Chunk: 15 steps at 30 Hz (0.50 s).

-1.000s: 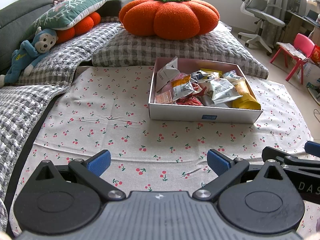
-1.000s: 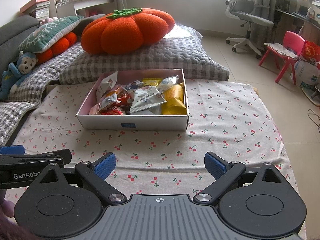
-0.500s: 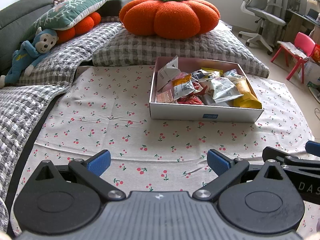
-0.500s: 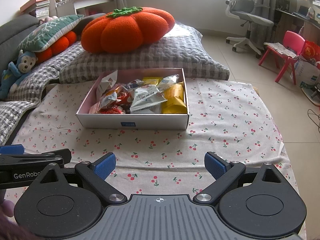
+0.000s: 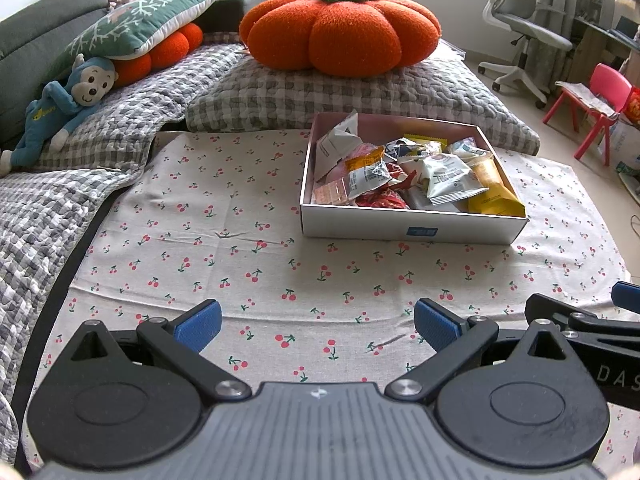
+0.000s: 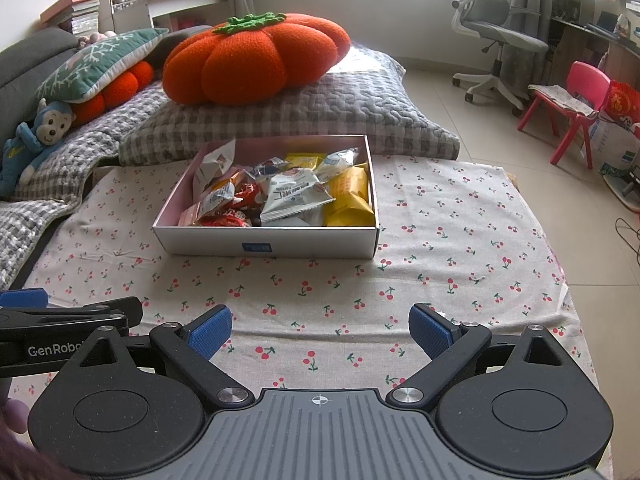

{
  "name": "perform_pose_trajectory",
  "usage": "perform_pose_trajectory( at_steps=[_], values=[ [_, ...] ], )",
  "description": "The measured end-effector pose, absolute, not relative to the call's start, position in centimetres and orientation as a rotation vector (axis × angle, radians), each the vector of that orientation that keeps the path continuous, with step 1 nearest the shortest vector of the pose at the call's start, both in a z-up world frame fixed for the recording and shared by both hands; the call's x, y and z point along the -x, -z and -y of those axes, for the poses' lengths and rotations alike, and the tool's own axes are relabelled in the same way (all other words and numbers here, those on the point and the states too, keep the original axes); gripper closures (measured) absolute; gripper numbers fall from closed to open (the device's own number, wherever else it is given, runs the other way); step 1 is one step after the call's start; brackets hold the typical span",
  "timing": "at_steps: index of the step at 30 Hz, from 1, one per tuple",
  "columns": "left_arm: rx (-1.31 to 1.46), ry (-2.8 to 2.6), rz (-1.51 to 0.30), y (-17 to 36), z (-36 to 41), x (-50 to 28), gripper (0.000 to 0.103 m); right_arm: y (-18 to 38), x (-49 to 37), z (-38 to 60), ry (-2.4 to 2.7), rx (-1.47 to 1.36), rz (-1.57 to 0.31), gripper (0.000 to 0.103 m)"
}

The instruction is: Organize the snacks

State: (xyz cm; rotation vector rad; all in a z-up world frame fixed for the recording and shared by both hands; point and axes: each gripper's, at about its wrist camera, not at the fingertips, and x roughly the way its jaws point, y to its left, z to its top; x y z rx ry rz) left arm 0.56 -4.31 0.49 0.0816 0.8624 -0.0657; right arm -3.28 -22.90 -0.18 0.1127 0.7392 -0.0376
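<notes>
Left wrist view: white box [image 5: 408, 229] heaped with snack packets [image 5: 450, 178] sits on cherry-print cloth [image 5: 224, 240], ahead and right of your left claw [image 5: 318, 322], which gapes wide, holding nothing.

Right wrist view: same box [image 6: 264, 246] lies ahead, well apart; your right claw [image 6: 320, 330] spread wide, empty, above cloth.

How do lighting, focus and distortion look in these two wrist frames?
Left wrist view: even daylight, snack box sharp, dark fisheye vignette in the upper corners, cherry-print cloth edges bowed. Right wrist view: window at upper right blown out, soft glare on the floor tiles, snack packets legible, no motion blur; the open right hand-held gripper casts hardly any shadow.
</notes>
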Motion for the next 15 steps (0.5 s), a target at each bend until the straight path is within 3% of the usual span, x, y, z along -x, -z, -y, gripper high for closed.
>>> perform_pose_trajectory(
  at_steps=[15],
  values=[
    [-0.102,0.057,-0.866,-0.46,4.25,-0.66,0.000,0.83,3.45,22.76,0.036,-0.109,-0.747,0.006]
  ],
)
